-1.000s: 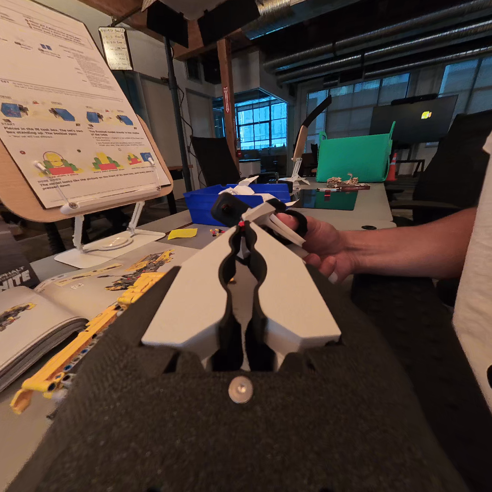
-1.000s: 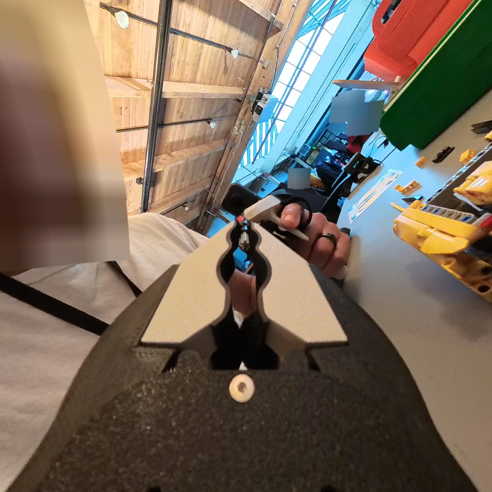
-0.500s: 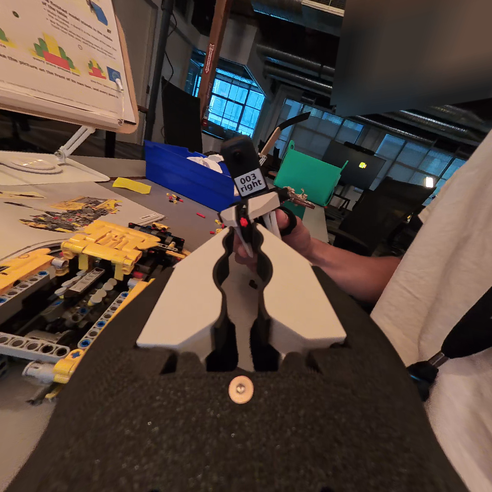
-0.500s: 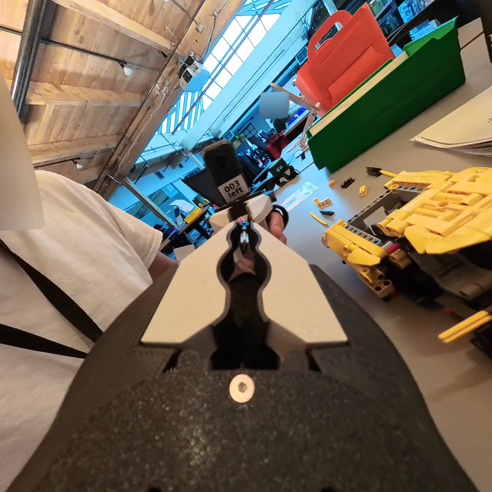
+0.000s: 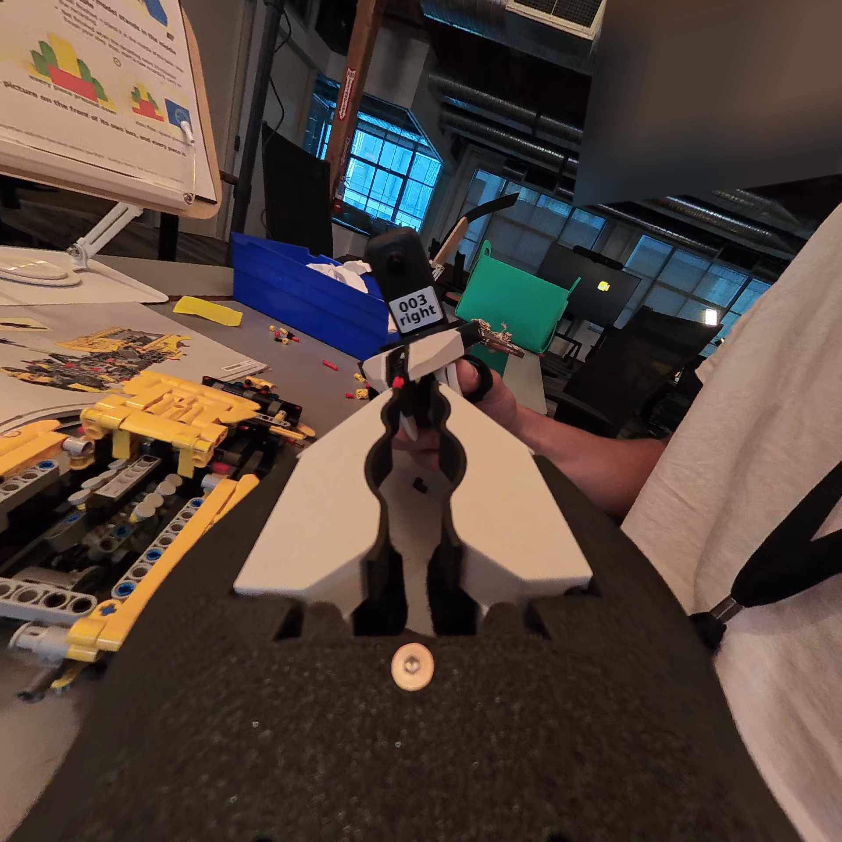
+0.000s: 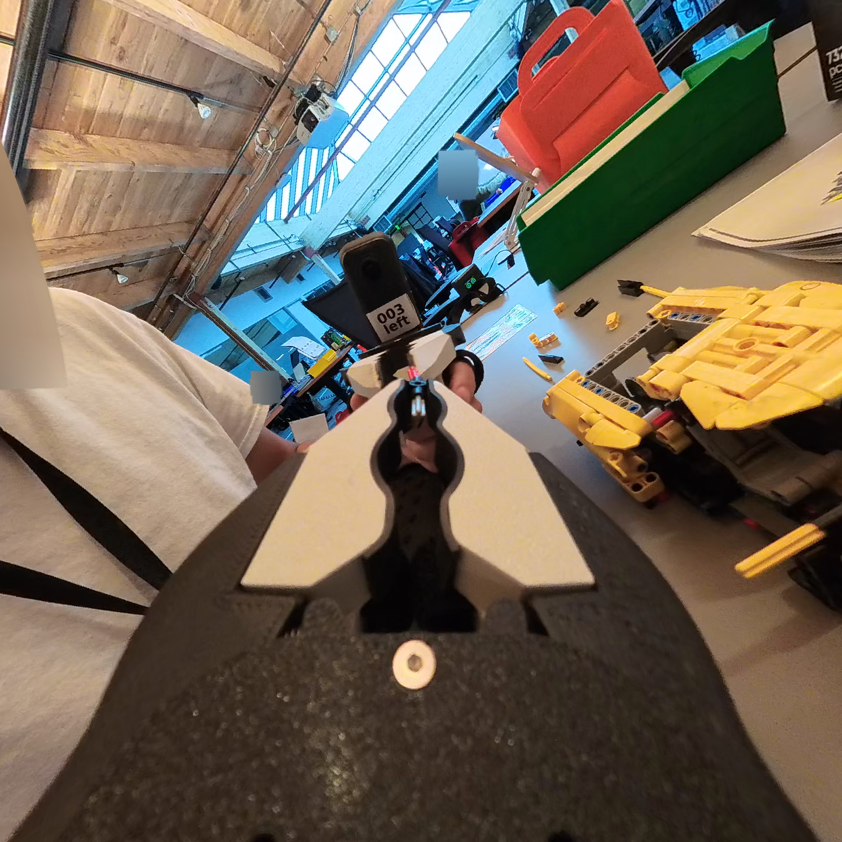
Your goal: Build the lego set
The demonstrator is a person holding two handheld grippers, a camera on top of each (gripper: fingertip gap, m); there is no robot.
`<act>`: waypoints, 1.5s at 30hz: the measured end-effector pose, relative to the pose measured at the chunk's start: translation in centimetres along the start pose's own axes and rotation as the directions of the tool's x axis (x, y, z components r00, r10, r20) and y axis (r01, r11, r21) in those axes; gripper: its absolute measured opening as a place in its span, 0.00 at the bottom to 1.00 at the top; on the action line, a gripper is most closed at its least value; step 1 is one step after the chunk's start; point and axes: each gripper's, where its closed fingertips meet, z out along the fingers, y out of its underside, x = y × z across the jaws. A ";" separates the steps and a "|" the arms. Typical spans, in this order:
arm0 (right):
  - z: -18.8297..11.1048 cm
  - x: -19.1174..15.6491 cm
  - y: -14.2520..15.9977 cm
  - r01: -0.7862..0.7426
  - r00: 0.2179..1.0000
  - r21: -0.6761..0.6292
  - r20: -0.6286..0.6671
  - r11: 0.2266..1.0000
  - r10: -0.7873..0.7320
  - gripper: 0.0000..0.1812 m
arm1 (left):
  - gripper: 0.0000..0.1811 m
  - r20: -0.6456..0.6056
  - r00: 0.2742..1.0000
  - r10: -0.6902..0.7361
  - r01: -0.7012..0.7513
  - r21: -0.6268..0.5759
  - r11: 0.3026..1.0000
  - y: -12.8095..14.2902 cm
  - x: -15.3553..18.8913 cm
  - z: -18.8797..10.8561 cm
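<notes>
My left gripper (image 5: 412, 392) points at the right one, tip to tip, near the middle of the frame; its tips sit together on a small part with a red end (image 5: 398, 382). In the right wrist view my right gripper (image 6: 417, 387) likewise meets the left, tips closed on a short metal-coloured pin with a dark collar (image 6: 417, 403), the red bit just beyond it. Whether both pairs of tongs pinch one joined piece or two, I cannot tell.

Left wrist view, left to right: the instruction sheet on its stand (image 5: 98, 86) fills the upper left; below it the open booklet (image 5: 105, 351), then the yellow and black lego vehicle (image 5: 150, 460) at centre left on the grey table (image 5: 291, 364). Further right come loose small pieces (image 5: 282, 335), the blue bin (image 5: 300, 296), the green bin (image 5: 510, 296) and my right hand (image 5: 483, 396).

In the right wrist view, the vehicle lies at the right edge of the frame.
</notes>
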 end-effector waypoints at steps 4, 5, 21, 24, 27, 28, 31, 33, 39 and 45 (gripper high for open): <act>0.1 0.2 0.2 0.005 1.000 -0.014 -0.010 1.000 -0.005 0.03 | 0.07 0.030 0.999 -0.017 0.016 0.005 1.000 -0.1 -0.7 -0.1; 0.1 0.2 0.3 0.004 1.000 -0.016 -0.011 1.000 -0.004 0.03 | 0.07 0.035 0.999 -0.021 0.020 0.007 1.000 -0.1 -0.8 -0.2; -5.2 6.5 7.0 0.110 0.844 -0.565 -0.381 0.818 -0.377 0.03 | 0.07 0.103 0.963 0.248 -0.144 -0.582 0.800 7.1 -1.3 -6.0; -5.2 6.3 8.9 0.074 0.841 -0.681 -0.351 0.729 -0.413 0.03 | 0.08 0.051 0.962 0.267 -0.164 -0.675 0.720 9.2 -0.9 -6.4; -6.3 6.6 10.2 0.052 0.779 -0.829 -0.315 0.557 -0.542 0.03 | 0.08 0.043 0.952 0.304 -0.195 -0.681 0.706 9.4 -1.5 -5.8; -6.5 6.6 10.4 0.036 0.766 -0.859 -0.305 0.511 -0.567 0.03 | 0.08 0.028 0.952 0.306 -0.206 -0.681 0.703 9.5 -1.4 -5.5; -6.9 6.9 10.7 -0.004 0.744 -0.903 -0.290 0.431 -0.602 0.04 | 0.08 -0.004 0.950 0.313 -0.229 -0.691 0.685 9.9 -1.4 -4.9; -7.0 7.2 10.7 -0.013 0.740 -0.908 -0.291 0.418 -0.607 0.04 | 0.08 -0.008 0.943 0.332 -0.242 -0.701 0.671 10.2 -1.7 -4.9; -7.2 7.0 10.3 -0.014 0.712 -0.919 -0.285 0.393 -0.642 0.07 | 0.08 0.020 0.931 0.364 -0.265 -0.649 0.713 9.2 -1.4 -5.2; -5.9 4.0 8.0 0.071 0.658 -0.883 -0.308 0.464 -0.687 0.13 | 0.08 0.079 0.936 0.344 -0.252 -0.532 0.809 6.8 -1.1 -5.8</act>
